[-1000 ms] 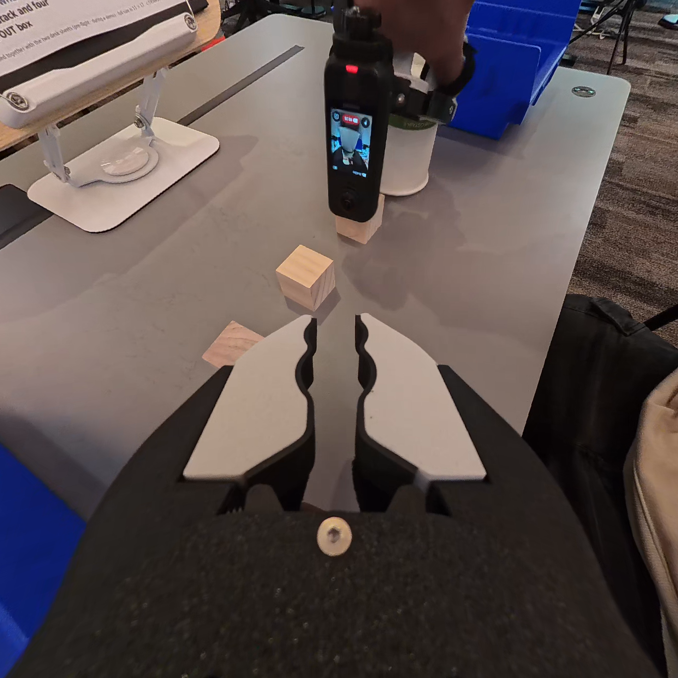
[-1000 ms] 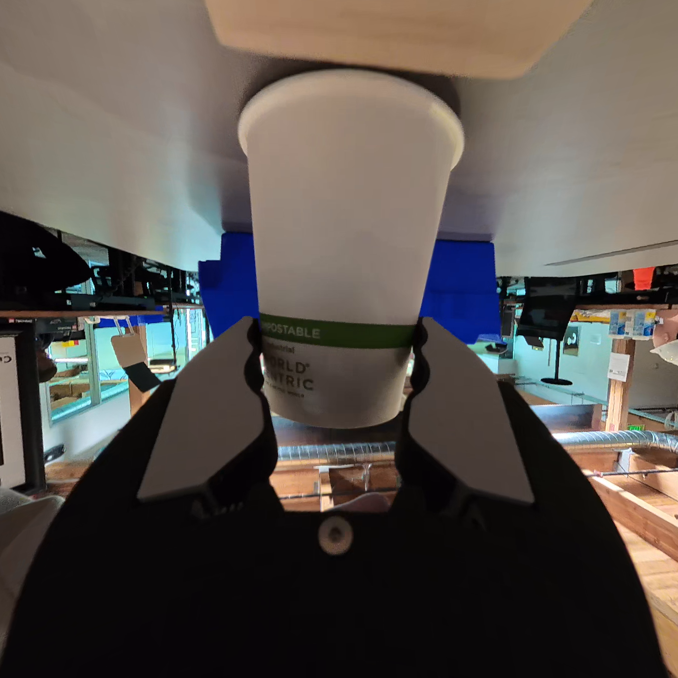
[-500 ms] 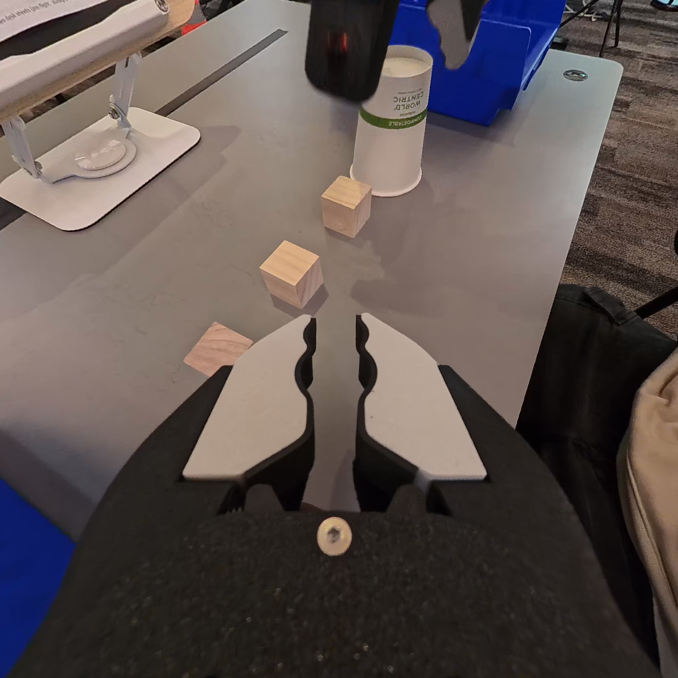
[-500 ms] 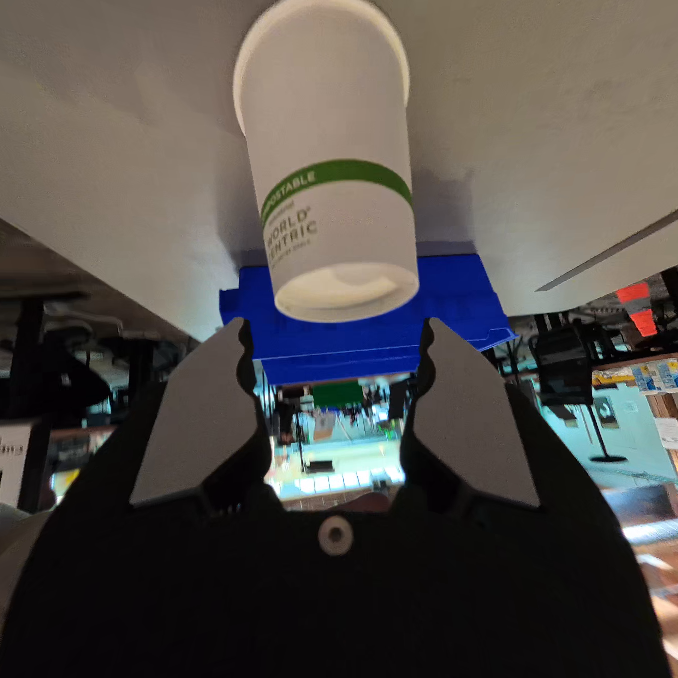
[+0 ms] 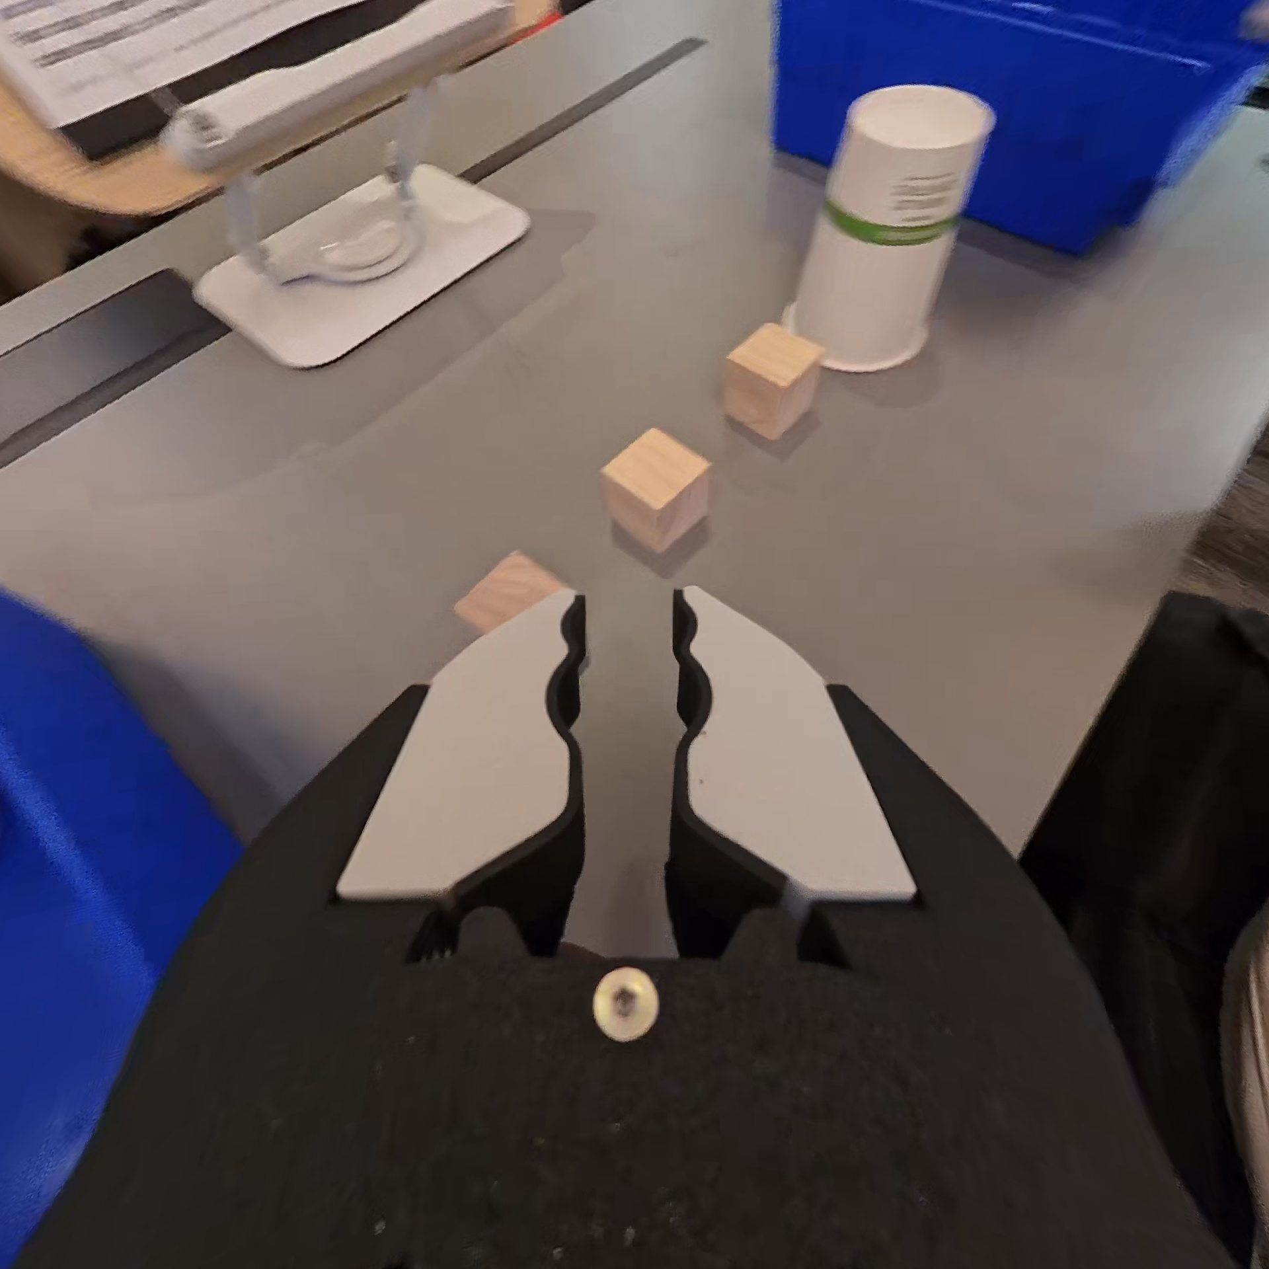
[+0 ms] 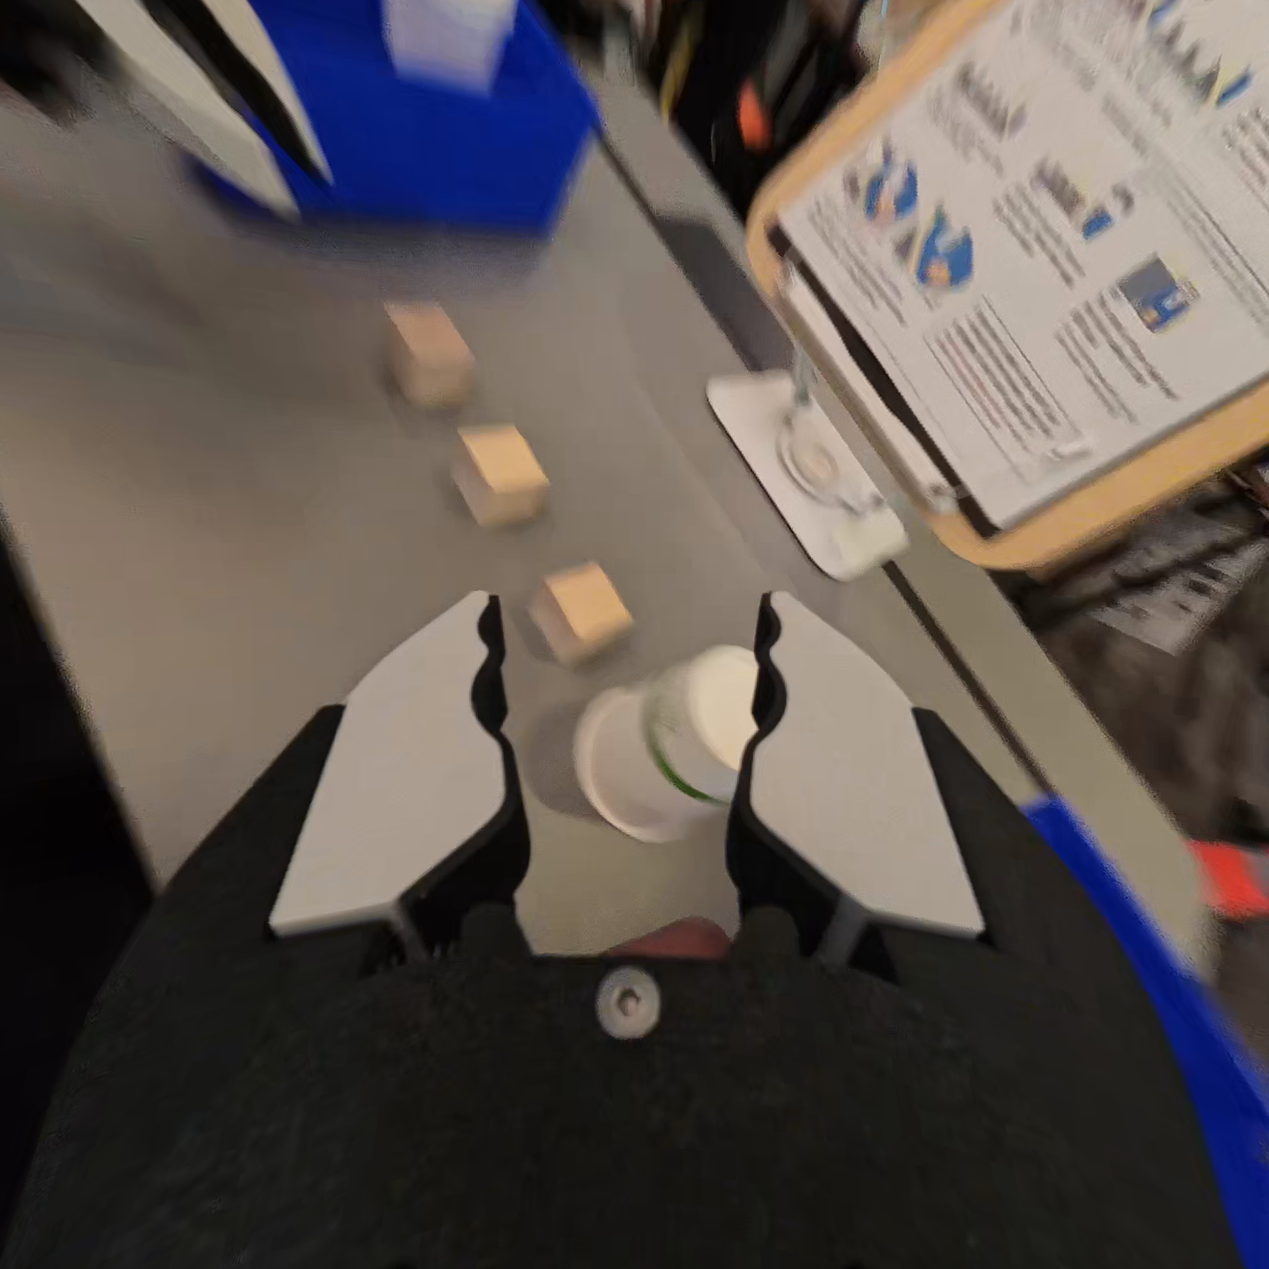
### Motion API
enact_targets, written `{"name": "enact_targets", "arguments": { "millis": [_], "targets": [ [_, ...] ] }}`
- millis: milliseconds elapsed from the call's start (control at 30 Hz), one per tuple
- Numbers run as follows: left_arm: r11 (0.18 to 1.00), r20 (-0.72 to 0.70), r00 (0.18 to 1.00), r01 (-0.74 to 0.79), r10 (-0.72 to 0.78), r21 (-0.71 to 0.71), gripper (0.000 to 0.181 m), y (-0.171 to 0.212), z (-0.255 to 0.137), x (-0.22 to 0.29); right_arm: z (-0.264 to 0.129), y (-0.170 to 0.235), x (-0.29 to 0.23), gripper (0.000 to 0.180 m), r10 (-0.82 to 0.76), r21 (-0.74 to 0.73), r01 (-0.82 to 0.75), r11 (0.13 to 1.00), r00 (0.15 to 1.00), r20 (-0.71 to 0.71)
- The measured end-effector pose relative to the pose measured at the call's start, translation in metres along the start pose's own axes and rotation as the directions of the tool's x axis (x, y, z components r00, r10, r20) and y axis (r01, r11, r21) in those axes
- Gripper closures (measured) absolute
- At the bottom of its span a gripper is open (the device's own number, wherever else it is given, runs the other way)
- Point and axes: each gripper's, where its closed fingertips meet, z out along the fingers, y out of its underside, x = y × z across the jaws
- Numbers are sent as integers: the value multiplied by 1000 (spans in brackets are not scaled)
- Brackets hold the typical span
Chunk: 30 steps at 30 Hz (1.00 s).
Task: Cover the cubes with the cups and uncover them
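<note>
On the grey table (image 5: 893,618), upturned cup (image 5: 886,233) beside three cubes (image 5: 656,489); both grippers (image 6: 625,611) apart, empty

A: What colour is the cup (image 5: 886,233)?

B: White, with one thin green band round it and a patch of grey print above that. Its upturned base is plain white too.

A: And the three cubes?

B: Pale tan wood with faint grain: the far cube (image 5: 772,390), the middle cube (image 5: 656,489) and the near cube (image 5: 511,599) are all alike.

A: The table (image 5: 343,481)?

B: Flat mid-grey, with a darker grey strip along one side.

A: The grippers?

B: The left gripper (image 5: 628,604) has light grey fingers edged in black on a speckled black body. The right gripper (image 6: 625,604) has the same colours.

A: Anything brighter?

B: A saturated blue bin (image 5: 1030,103), and a white stand (image 5: 364,275) under a tan-rimmed board.
</note>
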Motion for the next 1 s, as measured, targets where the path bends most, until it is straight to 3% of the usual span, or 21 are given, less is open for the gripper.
{"name": "enact_targets", "arguments": {
  "millis": [33,167,333,567,767,867,1000],
  "targets": [
    [1000,53,998,24,-23,-17,156,4,-4,-10,-1,-3,-20,108,67,105,-71,992,997,41],
    [985,219,975,5,34,-173,151,26,-37,-48,6,6,-69,108,255,274,-286,918,956,142],
    [896,322,920,-65,225,-439,152,26,-81,-129,18,23,-93,107,275,281,-329,901,937,216],
    [755,309,928,49,208,-653,151,24,-72,-252,18,33,-107,110,317,272,-407,872,893,319],
    [661,243,949,50,203,-749,153,48,-58,-283,19,41,-104,110,325,251,-410,877,890,321],
    [666,224,958,50,178,-744,156,51,-52,-284,20,41,-106,111,327,244,-416,876,884,333],
    [662,176,969,19,172,-749,173,52,-51,-279,23,41,-112,111,307,229,-396,889,887,344]
  ]
}}
